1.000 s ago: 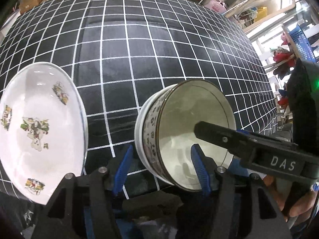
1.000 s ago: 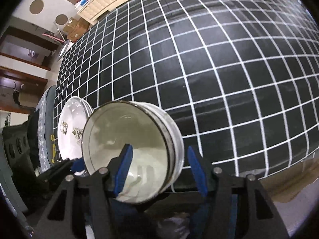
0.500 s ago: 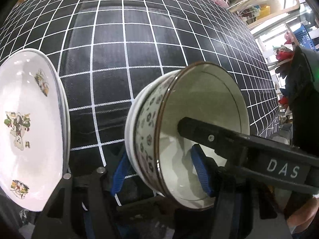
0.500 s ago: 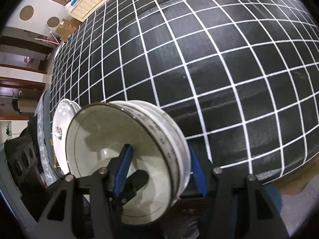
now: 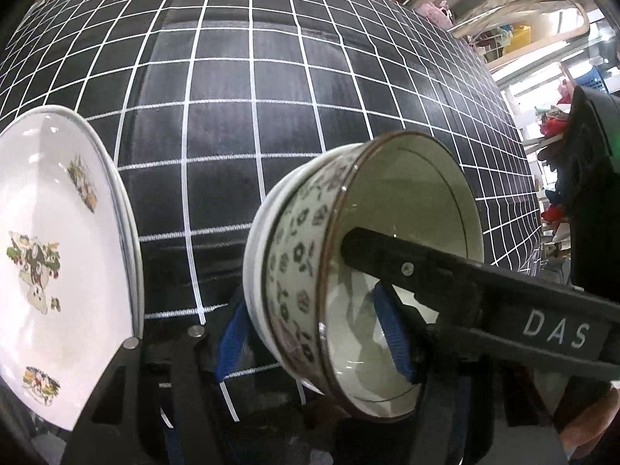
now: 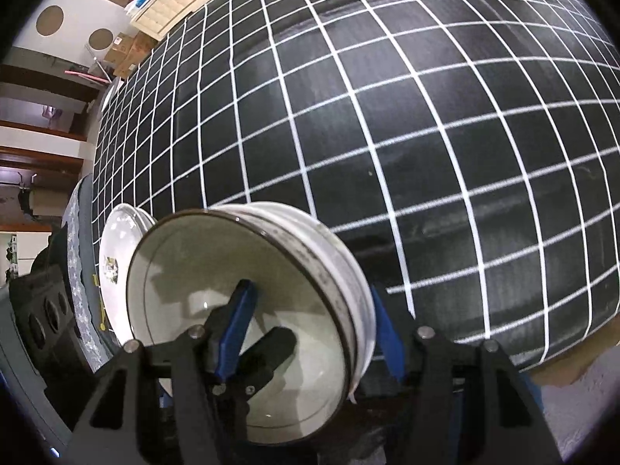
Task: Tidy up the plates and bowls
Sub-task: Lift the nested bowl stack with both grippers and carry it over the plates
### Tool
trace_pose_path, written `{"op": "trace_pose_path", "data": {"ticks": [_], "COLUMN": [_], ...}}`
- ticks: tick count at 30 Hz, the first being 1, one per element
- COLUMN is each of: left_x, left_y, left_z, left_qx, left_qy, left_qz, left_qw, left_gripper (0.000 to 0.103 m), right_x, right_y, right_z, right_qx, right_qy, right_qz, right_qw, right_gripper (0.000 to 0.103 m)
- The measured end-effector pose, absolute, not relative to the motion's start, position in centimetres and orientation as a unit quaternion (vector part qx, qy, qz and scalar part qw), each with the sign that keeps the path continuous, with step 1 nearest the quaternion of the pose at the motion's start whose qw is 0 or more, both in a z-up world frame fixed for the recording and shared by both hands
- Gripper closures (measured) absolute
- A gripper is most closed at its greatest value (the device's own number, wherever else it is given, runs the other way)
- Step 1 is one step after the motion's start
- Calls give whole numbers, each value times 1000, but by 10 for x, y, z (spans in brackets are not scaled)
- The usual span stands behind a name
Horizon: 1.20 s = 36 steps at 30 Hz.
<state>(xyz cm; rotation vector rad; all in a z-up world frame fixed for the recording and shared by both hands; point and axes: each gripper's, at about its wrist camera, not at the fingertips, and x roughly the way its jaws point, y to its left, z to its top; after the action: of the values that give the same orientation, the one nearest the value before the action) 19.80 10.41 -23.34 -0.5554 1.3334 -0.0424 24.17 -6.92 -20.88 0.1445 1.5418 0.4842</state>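
Note:
A stack of bowls (image 5: 306, 271), a patterned one nested in a white one, stands on the black grid tablecloth (image 5: 248, 124). My left gripper (image 5: 314, 329) spans the stack's near rim, one blue pad outside and one inside. My right gripper (image 6: 306, 321) spans the rim from the other side, its left pad inside the bowl (image 6: 248, 302), its right pad outside. Both look closed on the wall. White floral plates (image 5: 50, 255) lie stacked to the left, and show behind the bowls in the right wrist view (image 6: 116, 267).
The grid cloth (image 6: 387, 116) stretches far beyond the bowls. The table's near edge and floor (image 6: 573, 407) show at lower right. Shelves with clutter (image 5: 542, 38) stand off the table's right side.
Both grippers have moved in onto the bowl stack. The right gripper's left pad now sits inside the bowl, and the stack looms larger in both views.

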Motion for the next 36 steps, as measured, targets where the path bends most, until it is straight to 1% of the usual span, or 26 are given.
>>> {"op": "trace_pose_path", "data": {"ticks": [9,16,24,30,36], "left_x": [200,210,212,199,172], "left_y": [101,89,101,129,179], "left_z": [-232,-230,-207,-178,-161], "left_qx": [-243,-227,-240,-241,-250], "left_qy": [612,617,599,582,569], "left_qz": [-13,1,10,31,67], "left_qw": [753,753,764,776,780], "left_gripper": [39,39,39,39,39], "right_x": [244,244,242,239,224], "right_y": [-65,-59,-45,-21,30], "right_z": [-205,-202,-177,-153,-139], "right_qx": [44,40,20,15,-5], "right_qy": [675,681,662,654,645], "right_qz": [223,204,208,228,267], "right_qw": [702,703,720,721,716], "right_gripper": [36,36,37,37,37]}}
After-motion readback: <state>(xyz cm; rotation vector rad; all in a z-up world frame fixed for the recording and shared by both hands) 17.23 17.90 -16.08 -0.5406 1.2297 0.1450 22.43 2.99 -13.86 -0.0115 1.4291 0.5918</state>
